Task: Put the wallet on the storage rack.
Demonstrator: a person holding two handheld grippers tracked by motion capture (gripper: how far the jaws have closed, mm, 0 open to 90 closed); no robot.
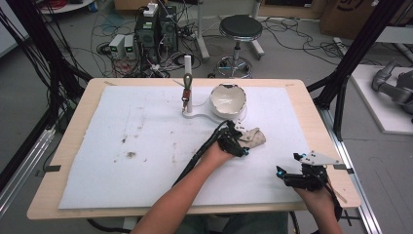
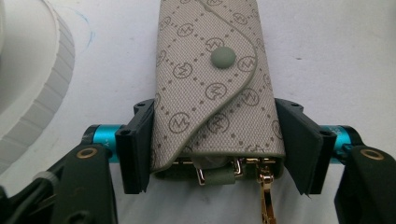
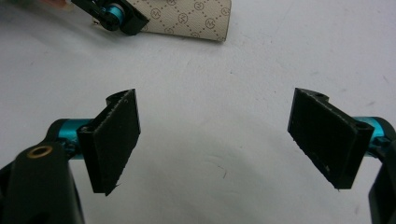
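Item: key pouch (image 2: 210,88) — beige monogram fabric, snap flap shut, gold clasp (image 2: 267,186) and key hooks hanging out of its open end. Lies flat on the white mat (image 1: 146,146), just in front of the white bowl (image 1: 227,100), nearer the person.

Left gripper (image 1: 233,141): in front of the bowl, jaws set on both long edges of the pouch near its open end, pads pressing the fabric — a grasp.

Right gripper (image 1: 301,176): well to the right of the bowl and nearer the table edge, jaws spread wide, nothing between them, bare mat below.

Key stand (image 1: 187,85): just left of the bowl, one key hanging on it.

Handling note: judged a pick-up. Keep the squeeze even and square across the pouch; lift straight, so the dangling clasp does not drag or snag.
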